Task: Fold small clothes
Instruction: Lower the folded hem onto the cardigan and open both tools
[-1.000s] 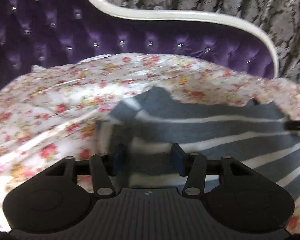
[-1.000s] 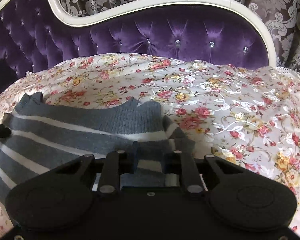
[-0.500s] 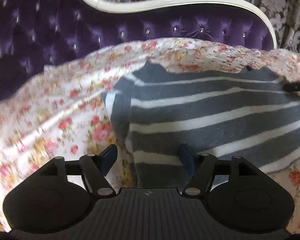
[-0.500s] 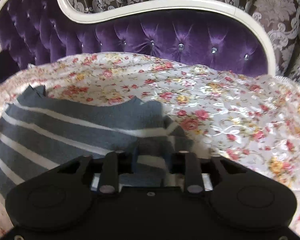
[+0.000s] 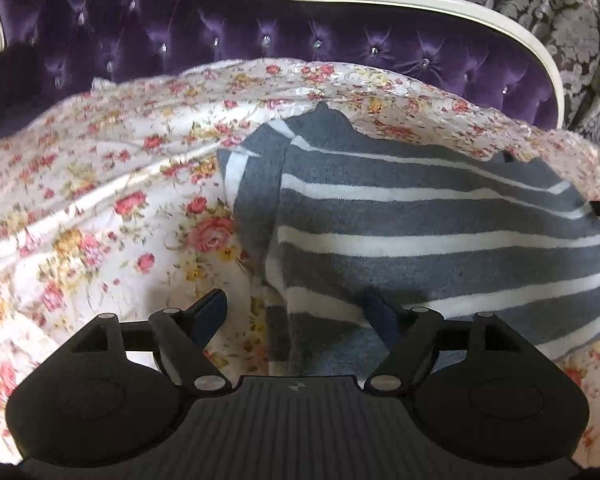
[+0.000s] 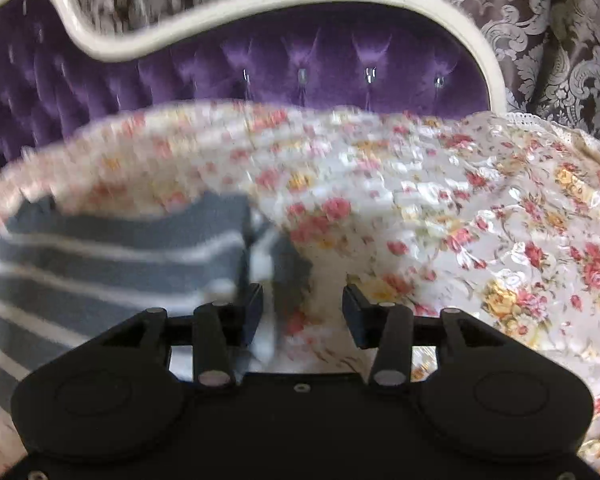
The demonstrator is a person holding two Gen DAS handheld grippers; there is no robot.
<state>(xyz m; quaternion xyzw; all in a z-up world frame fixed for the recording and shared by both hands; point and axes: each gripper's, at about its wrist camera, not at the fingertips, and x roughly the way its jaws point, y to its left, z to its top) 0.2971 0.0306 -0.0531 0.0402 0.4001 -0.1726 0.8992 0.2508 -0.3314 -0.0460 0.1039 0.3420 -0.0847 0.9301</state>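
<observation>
Purple tufted headboard (image 5: pixel 260 40), floral bedspread (image 5: pixel 100 200), seemingly damask curtains (image 6: pixel 560 20).

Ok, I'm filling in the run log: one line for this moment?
left gripper: opening, off sweater | right gripper: opening, sweater edge between fingers, unpinched | sweater: flat on bedspread

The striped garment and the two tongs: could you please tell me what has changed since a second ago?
Both tongs were closed on the striped garment a second ago. Now the left tongs and right tongs have let go, jaws opening, and have drawn back from its side edges. The garment stays flat on the floral bedspread, sides folded in.
</observation>
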